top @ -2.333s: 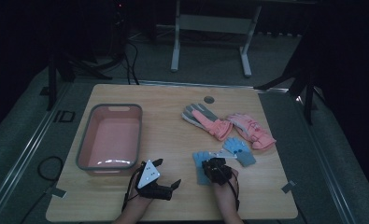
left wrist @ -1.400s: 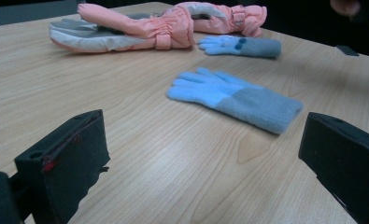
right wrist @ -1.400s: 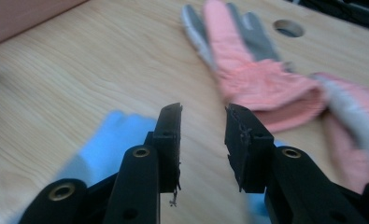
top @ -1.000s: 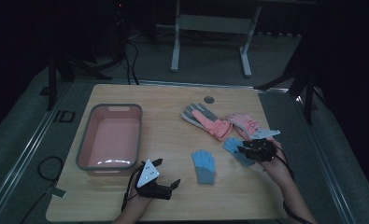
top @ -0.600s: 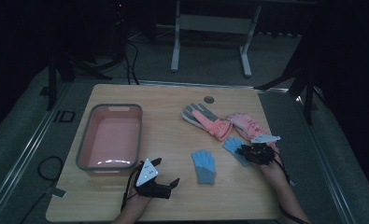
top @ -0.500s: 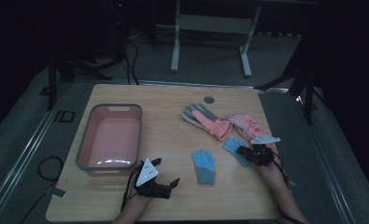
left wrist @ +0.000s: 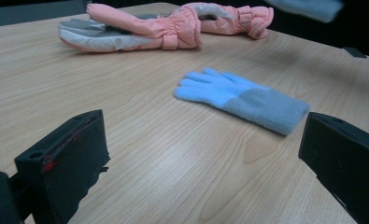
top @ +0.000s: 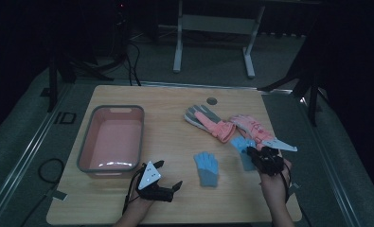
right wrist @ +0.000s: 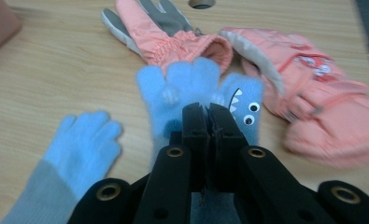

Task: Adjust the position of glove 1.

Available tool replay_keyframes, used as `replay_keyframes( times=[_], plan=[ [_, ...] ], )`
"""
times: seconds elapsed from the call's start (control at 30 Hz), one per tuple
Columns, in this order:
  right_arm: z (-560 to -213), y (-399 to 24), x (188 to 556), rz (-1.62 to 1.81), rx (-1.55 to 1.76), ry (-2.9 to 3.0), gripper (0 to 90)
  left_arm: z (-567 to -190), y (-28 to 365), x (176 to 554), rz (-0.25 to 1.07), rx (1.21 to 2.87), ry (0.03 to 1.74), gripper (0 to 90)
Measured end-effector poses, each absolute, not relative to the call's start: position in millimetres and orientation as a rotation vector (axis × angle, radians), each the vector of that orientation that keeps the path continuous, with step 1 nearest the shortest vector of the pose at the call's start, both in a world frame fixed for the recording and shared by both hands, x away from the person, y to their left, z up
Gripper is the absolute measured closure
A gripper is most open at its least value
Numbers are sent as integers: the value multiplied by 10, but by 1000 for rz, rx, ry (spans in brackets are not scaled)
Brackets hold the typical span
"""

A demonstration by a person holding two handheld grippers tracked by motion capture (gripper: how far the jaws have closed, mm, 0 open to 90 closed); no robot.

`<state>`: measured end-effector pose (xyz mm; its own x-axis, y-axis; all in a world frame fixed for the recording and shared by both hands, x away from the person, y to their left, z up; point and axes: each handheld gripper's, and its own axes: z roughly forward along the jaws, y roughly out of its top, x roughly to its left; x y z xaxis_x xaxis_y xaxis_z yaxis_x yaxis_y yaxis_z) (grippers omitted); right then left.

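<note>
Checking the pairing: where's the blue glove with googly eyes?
In the right tongs, the googly-eyed blue glove hangs at the table's right, beside the pink ski gloves.

A dim lab; taped wooden table, camera stands.

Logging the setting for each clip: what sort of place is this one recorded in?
Probably a lab or studio set up for recording, not a home. A lone wooden table stands on grey carpet in a dark room, with black stands at its sides, cables on the floor and the white legs of another table behind.
</note>
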<state>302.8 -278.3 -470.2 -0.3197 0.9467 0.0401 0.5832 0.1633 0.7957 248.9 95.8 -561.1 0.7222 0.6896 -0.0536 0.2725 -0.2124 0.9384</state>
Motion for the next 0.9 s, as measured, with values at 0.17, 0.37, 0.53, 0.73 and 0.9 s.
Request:
replay_keyframes(
  times=[0.17, 0.37, 0.53, 0.73, 0.9],
  plan=[
    [-4642, -2690, 2761, 1003, 1468, 1906, 864, -5610, 947, 2492, 462, 1801, 749, 16],
    [-4829, -2688, 2690, 992, 1570, 1858, 863, -5611, 948, 2488, 461, 1796, 754, 16],
    [-5060, -2649, 2711, 961, 1597, 1877, 863, -5611, 955, 2485, 461, 1792, 758, 16],
    [-5258, -2675, 2802, 950, 1647, 1868, 861, -5611, 949, 2483, 463, 1796, 755, 16],
    [-5396, -2676, 2827, 907, 1657, 1888, 855, -5611, 950, 2484, 461, 1796, 754, 16]
  ],
)
